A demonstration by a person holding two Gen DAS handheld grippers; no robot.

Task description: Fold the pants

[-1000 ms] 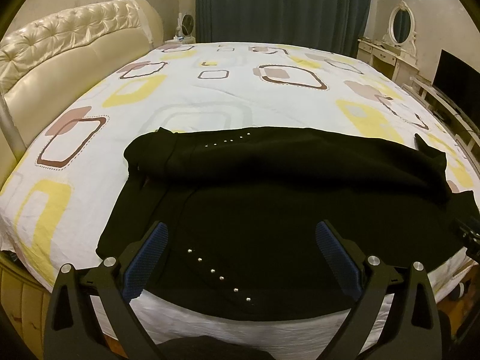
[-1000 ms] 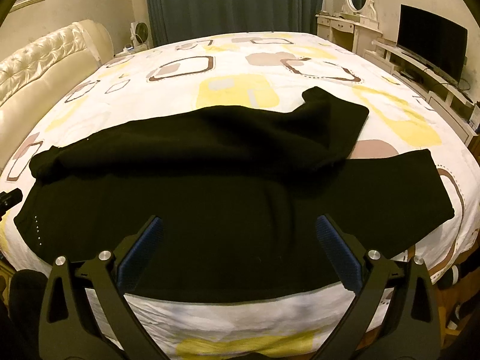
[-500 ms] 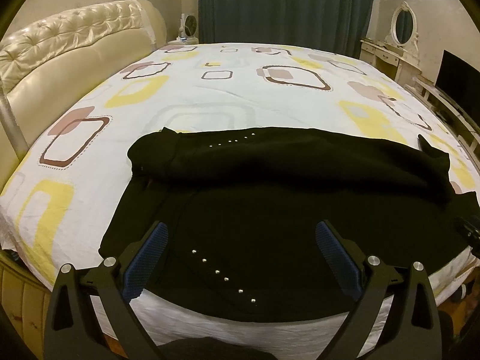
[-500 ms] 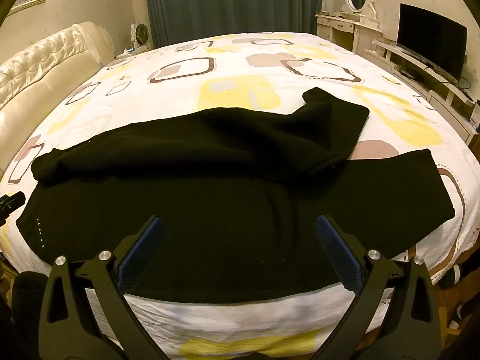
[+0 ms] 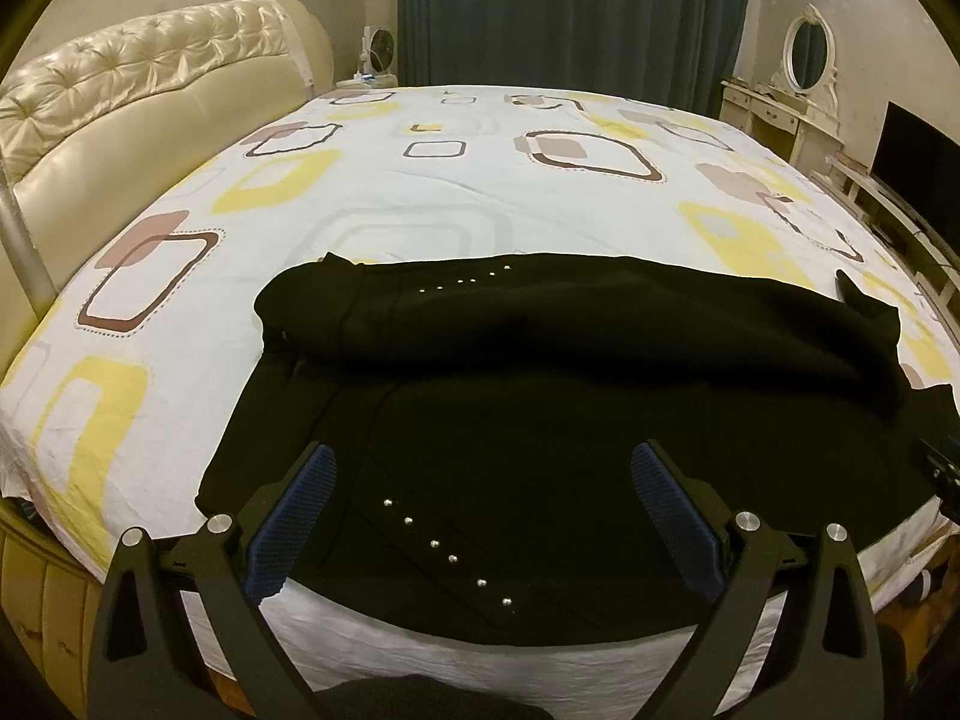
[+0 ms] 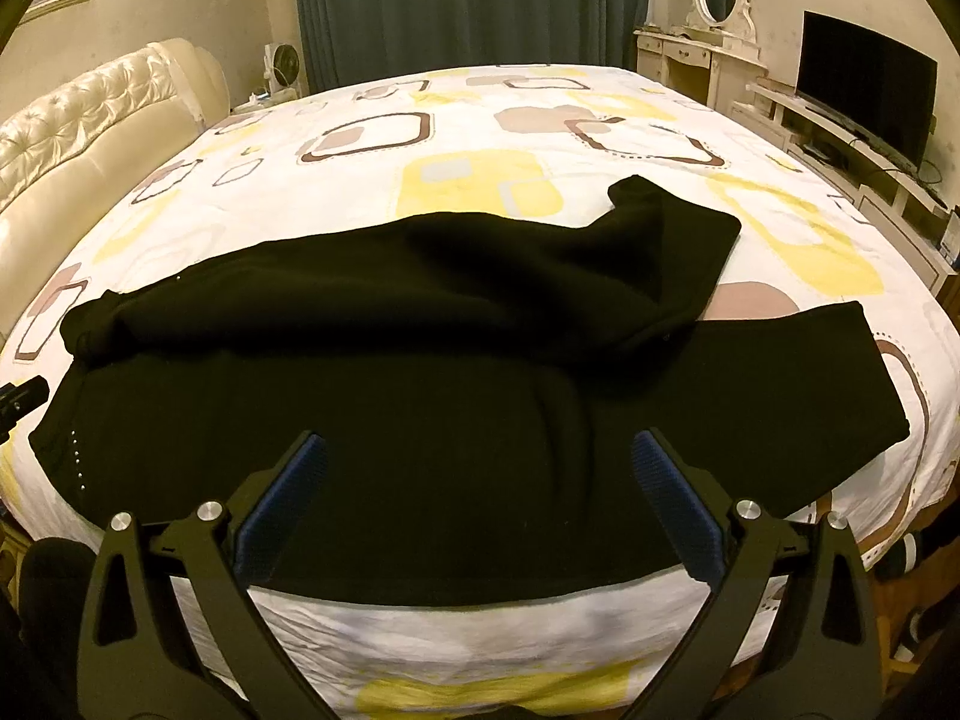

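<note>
Black pants (image 5: pixel 540 420) lie flat across bed (image 5: pixel 420 192), far leg flopped over near one (half-folded look). Left claw (image 5: pixel 480 516) wide, empty, near waist end. Right claw (image 6: pixel 480 507) wide, empty, near leg end, ready to grab.

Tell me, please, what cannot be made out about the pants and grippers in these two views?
- Left wrist view: the pants leg ends run off the right edge.
- Right wrist view: the waist end is mostly shadow; only studs show.
- Both views: folds in the black cloth are too dark to read.
- Left gripper and right gripper: only fingers show.
</note>
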